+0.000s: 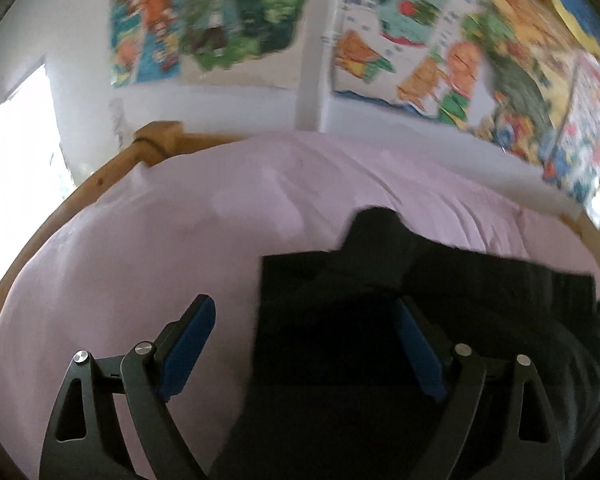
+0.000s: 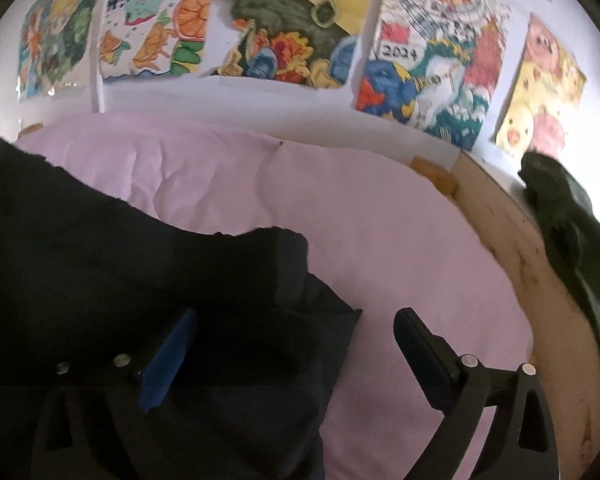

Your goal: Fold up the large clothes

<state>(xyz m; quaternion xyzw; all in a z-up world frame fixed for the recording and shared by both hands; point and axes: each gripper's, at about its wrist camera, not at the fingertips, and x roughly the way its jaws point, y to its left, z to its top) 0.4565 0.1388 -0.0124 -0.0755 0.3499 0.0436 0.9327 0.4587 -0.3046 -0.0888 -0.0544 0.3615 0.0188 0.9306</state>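
A large dark navy garment [image 1: 380, 312] lies on a pink bedsheet [image 1: 160, 232]. In the left wrist view its left edge runs between my fingers, and a sleeve or cuff sticks out toward the wall. My left gripper [image 1: 304, 320] is open above that edge, holding nothing. In the right wrist view the same garment [image 2: 120, 264] fills the left side, with a ribbed cuff end [image 2: 290, 264] and a folded corner between the fingers. My right gripper [image 2: 296, 332] is open above that corner, empty, over the pink sheet [image 2: 380, 220].
A wooden bed frame [image 1: 100, 176] rims the mattress and also shows in the right wrist view [image 2: 540, 280]. Colourful drawings [image 2: 284, 24] cover the white wall behind. A dark object [image 2: 572, 224] lies on the frame at the right. A bright window [image 1: 16, 152] is at left.
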